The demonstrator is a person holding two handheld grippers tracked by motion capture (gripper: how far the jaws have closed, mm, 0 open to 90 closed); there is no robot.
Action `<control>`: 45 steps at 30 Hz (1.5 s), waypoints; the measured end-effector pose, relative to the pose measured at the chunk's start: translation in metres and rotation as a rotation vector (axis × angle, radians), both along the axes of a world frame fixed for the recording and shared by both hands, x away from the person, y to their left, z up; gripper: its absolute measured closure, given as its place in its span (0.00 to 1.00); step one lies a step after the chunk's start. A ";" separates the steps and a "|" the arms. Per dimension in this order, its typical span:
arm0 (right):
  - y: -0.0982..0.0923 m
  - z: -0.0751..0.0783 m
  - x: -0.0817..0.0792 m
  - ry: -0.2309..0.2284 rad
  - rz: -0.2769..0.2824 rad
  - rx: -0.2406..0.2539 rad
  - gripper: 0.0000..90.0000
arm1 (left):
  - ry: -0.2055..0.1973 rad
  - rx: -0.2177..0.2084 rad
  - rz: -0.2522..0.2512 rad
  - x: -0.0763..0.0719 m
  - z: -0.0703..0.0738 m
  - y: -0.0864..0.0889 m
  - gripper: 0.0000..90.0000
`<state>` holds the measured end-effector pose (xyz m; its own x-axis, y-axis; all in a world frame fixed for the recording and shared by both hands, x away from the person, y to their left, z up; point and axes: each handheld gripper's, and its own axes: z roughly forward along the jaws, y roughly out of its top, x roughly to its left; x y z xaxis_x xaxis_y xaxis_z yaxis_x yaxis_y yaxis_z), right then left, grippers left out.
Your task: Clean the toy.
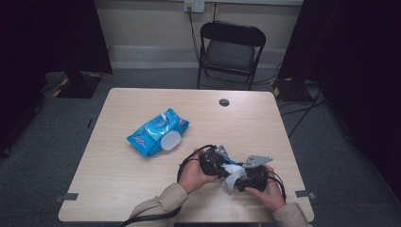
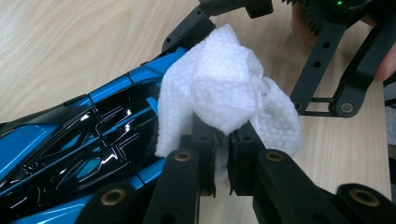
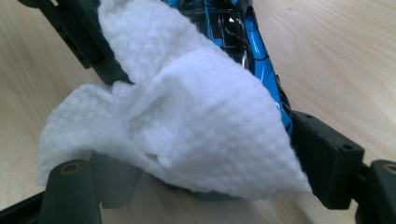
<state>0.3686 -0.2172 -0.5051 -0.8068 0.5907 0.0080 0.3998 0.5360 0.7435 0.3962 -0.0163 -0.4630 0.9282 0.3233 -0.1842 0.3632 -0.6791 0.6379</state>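
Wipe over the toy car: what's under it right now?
Under the wipe lies the blue and black toy car; its glossy body shows beside the cloth. The left gripper pinches the wipe, and the right gripper clamps the car. The covered end can't be seen.

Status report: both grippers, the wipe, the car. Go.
Left gripper shut on white textured wipe. Right gripper clamps glossy blue-and-black toy car. Wipe draped over car; nothing obstructing.

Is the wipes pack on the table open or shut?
Open: on the wipes pack the white round lid is flipped out beside the opening, with a wipe poking up.
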 end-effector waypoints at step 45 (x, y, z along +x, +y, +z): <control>0.000 0.000 0.000 0.000 -0.003 0.000 0.26 | 0.001 0.042 0.248 0.033 0.014 0.072 0.96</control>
